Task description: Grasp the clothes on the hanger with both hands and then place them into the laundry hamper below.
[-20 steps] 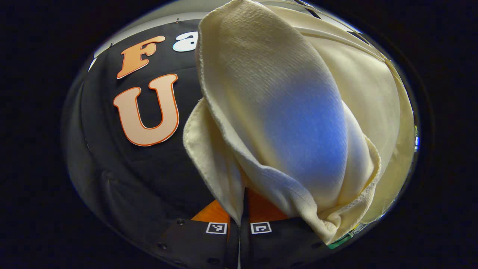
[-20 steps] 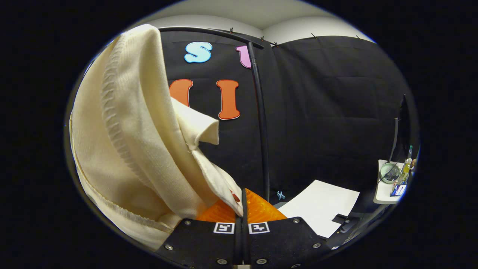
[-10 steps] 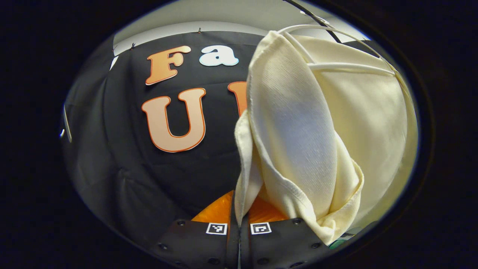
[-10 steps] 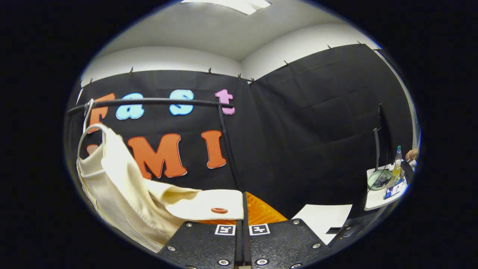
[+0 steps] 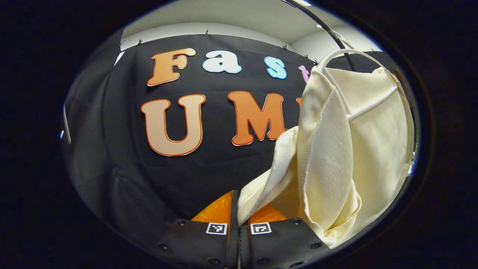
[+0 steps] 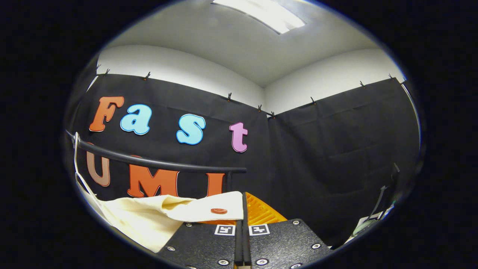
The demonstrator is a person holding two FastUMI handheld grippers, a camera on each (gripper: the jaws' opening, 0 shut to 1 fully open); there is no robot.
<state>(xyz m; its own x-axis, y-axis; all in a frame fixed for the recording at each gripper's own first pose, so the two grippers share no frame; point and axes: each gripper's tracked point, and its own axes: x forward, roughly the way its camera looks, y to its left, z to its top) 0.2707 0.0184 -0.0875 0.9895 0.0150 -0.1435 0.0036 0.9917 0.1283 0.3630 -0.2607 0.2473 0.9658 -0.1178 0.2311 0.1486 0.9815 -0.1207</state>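
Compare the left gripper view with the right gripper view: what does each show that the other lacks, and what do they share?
Left gripper view: the white plastic hanger's loop and crossbar inside the garment's upright body. Right gripper view: a ceiling light panel and a small red button on the cloth. Shared: the cream knitted garment, the black clothes rail, and each gripper, left and right, closed on a garment edge.

We see a cream garment [image 5: 328, 149] of matt, finely ribbed knit cloth, a smooth glossy white plastic hanger [image 5: 368, 106], and a smooth dark rail [image 6: 157, 163]
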